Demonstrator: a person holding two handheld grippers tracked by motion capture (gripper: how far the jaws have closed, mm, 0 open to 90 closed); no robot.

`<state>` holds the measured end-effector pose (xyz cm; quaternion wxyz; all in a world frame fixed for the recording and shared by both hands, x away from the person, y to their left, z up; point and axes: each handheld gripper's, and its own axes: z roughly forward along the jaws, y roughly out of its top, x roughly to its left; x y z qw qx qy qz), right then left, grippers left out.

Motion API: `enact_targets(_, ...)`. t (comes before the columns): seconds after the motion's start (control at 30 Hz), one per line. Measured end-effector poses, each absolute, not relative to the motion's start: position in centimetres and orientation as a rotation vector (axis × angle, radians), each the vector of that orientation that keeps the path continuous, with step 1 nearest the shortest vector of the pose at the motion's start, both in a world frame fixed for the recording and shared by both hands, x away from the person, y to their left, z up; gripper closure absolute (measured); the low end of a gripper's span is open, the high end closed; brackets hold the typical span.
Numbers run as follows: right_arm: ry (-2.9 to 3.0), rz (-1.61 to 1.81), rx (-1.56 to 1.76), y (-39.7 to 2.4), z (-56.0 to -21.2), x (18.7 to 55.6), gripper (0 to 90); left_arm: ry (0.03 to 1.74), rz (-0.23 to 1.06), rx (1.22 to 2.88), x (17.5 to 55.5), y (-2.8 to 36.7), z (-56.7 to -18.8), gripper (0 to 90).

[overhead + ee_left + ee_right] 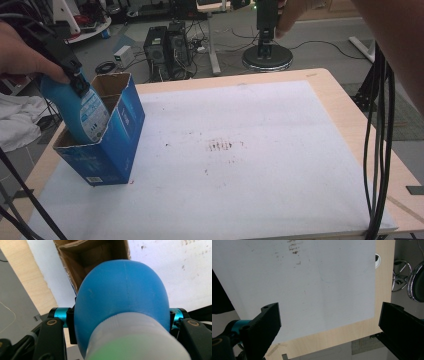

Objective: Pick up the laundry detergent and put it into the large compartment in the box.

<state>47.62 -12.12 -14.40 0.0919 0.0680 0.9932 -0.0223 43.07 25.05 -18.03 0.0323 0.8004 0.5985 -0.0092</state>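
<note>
A blue bottle (pixel 82 112) with a white label leans, tilted, with its lower part inside an open blue cardboard box (pixel 120 135) at the table's left edge. My left gripper (pixel 75 75) is shut on the bottle's upper part, and a hand holds it from the left. In the left gripper view the bottle (pixel 122 295) bulges between the black jaws of the left gripper (pixel 122 315), its pale cap nearest the camera and the box's brown inside (pixel 95 252) beyond. My right gripper (pixel 327 322) stands open with nothing in it, high over the table's edge, and it is seen far back in the high view (pixel 265 25).
A white mat (pixel 250 165) with dark specks covers most of the wooden table (pixel 350 115). Black cables (pixel 380 150) hang at the right. Off the table are computer towers (pixel 167 47), a round black stand base (pixel 267 57) and a white cloth (pixel 17 122).
</note>
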Motion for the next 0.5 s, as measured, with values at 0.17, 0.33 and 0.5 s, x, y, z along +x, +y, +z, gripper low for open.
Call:
enact_targets(0.17,2.95,-0.067,0.2,-12.0,-14.4,47.6,3.1,1.792,-0.045,2.513,43.2,25.2,-19.6,39.0)
enact_targets(0.33,2.95,-0.073,0.202,-11.9,-14.5,47.6,3.1,1.654,-0.026,2.646,43.1,25.1,-21.2,39.0)
enact_targets(0.5,2.951,-0.078,0.204,-11.9,-14.6,47.6,3.1,1.55,-0.006,2.739,43.0,25.1,-22.3,39.0)
